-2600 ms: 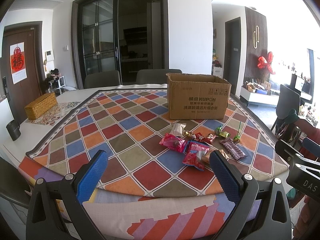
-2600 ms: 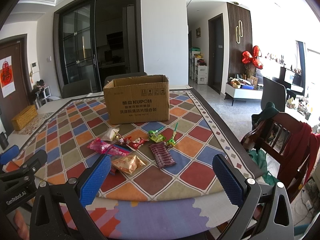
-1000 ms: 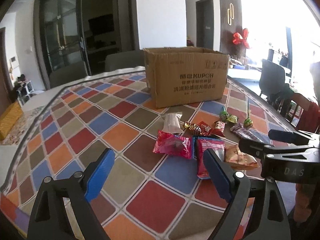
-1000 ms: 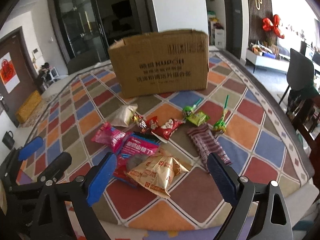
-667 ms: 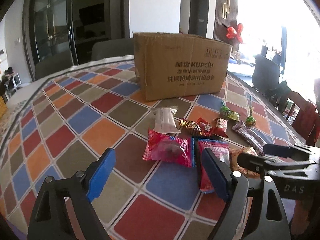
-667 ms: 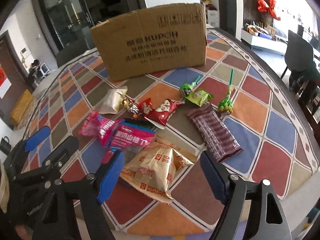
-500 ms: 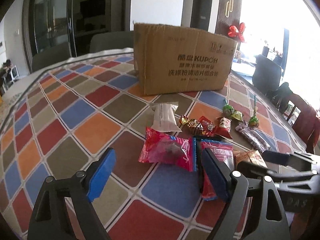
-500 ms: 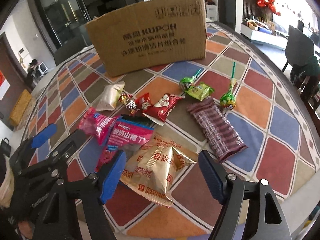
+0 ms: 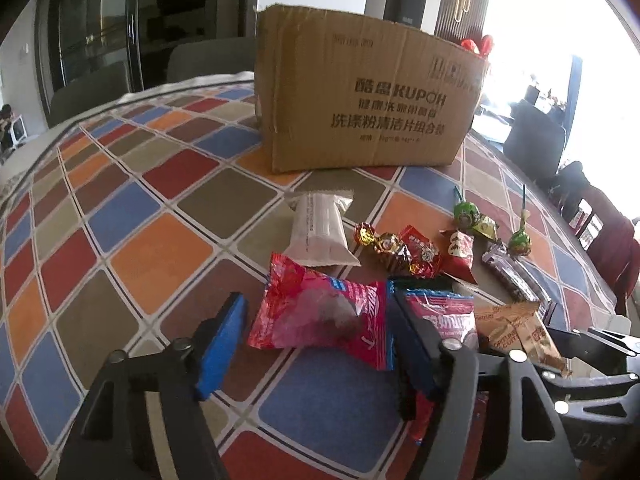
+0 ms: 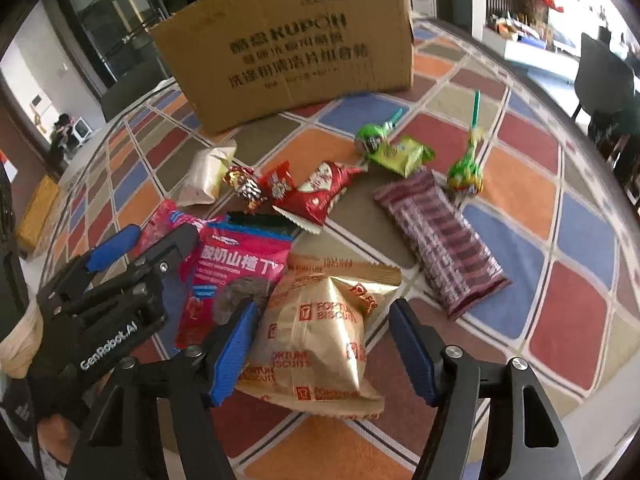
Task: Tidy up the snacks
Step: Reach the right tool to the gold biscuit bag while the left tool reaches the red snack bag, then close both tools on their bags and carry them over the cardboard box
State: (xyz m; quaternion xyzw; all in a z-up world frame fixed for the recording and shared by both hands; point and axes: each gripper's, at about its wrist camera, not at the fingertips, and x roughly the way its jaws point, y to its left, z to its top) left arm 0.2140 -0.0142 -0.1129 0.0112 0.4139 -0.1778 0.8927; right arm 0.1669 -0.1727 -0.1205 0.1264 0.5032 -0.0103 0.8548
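Left claw [image 9: 316, 344], lower centre of the left wrist view: spread wide, blue pads either side of the pink-red candy pouch [image 9: 320, 316], which lies flat on the desk [image 9: 160, 252]; neither pad appears to touch it yet. Judgement: settle lower so both pads bracket the pouch's middle bulge, then close slowly, since the film is slick and a crimped end would slip out. The right pad sits just beside the pink hawthorn packet [image 9: 444, 320], so keep clear of it to avoid dragging two items. Right claw [image 10: 324, 344], lower centre of the right wrist view: also spread, straddling the gold fortune biscuit bag [image 10: 320, 332]; it is puffy, so a gentle pinch across the body suits it. The cardboard box [image 10: 288, 44], the likely destination, stands in the upper centre, behind the scattered candies and well apart from both claws.
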